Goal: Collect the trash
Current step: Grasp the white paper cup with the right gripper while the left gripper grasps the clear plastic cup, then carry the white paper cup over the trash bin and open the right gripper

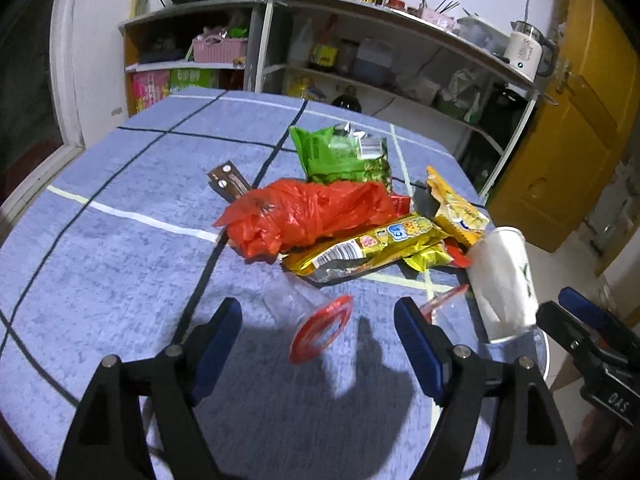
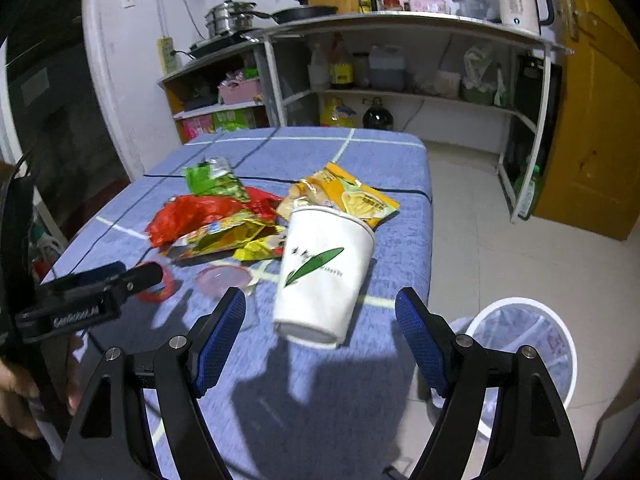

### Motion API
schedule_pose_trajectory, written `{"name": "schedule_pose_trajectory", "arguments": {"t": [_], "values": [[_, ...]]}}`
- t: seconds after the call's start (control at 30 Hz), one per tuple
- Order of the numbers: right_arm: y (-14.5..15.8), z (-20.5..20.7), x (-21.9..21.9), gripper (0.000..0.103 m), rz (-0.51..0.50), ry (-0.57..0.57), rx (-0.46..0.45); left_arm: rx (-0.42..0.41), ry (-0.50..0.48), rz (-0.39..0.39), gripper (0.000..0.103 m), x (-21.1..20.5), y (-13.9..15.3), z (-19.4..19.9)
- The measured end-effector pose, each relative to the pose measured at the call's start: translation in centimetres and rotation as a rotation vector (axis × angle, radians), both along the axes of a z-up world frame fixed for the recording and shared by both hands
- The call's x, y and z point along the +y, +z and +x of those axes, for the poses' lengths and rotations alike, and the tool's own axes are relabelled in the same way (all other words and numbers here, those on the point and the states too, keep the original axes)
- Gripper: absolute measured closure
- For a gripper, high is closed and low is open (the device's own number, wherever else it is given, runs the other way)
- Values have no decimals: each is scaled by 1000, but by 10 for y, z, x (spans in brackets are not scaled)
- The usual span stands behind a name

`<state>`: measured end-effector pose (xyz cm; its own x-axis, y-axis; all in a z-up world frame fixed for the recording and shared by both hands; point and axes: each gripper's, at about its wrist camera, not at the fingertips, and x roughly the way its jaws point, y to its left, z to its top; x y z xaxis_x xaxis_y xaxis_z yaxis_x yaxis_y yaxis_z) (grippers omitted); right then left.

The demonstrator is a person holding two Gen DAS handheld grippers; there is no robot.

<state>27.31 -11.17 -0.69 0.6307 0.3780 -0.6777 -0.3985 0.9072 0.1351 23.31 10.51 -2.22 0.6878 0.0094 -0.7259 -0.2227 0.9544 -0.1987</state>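
Both grippers are spread wide open here and neither one holds anything. The left gripper (image 1: pixel 318 322) hovers low over the blue checked tablecloth (image 1: pixel 120 264), and right between its blue pads lies a clear plastic cup (image 1: pixel 304 316) tipped on its side, its red rim facing the camera. No pad is touching it. A second clear cup with a red rim (image 2: pixel 222 280) sits just beside it, partly cut off by the right finger in the left wrist view.

The right gripper (image 2: pixel 320 322) is lined up on the white paper cup (image 2: pixel 326 272) with the green leaf print — it stands near the table's right edge, leaning a bit, between the open fingers but apart from both. From the right wrist view you can also see the left gripper coming in from the side, with a hand (image 2: pixel 24 392) wrapped around its handle.

The rest of the trash is piled mid-table behind the cups: a crumpled red plastic bag (image 1: pixel 304 212), a green snack bag (image 1: pixel 340 156) behind it, a long yellow wrapper (image 1: pixel 372 244) in front, a yellow chip bag (image 2: pixel 352 196) over by the paper cup, and a small brown wrapper (image 1: pixel 228 182) poking out at the back left.

Down on the tiled floor beside the table's right edge stands a white trash bin (image 2: pixel 524 352) with a clear liner.
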Motion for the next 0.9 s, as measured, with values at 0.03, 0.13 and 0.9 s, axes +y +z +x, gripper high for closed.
{"name": "schedule_pose_trajectory", "arguments": {"t": [0.03,0.13,0.9], "values": [[0,5,3,25,-3,-3,-2,7,3,-7,23,0,-2,3],[-7,21,6,25,5,-9,34,17,8,-23,23,0,-7,9],[-25,58,2,50,74,-24,188,-11,9,8,51,4,-8,3]]}}
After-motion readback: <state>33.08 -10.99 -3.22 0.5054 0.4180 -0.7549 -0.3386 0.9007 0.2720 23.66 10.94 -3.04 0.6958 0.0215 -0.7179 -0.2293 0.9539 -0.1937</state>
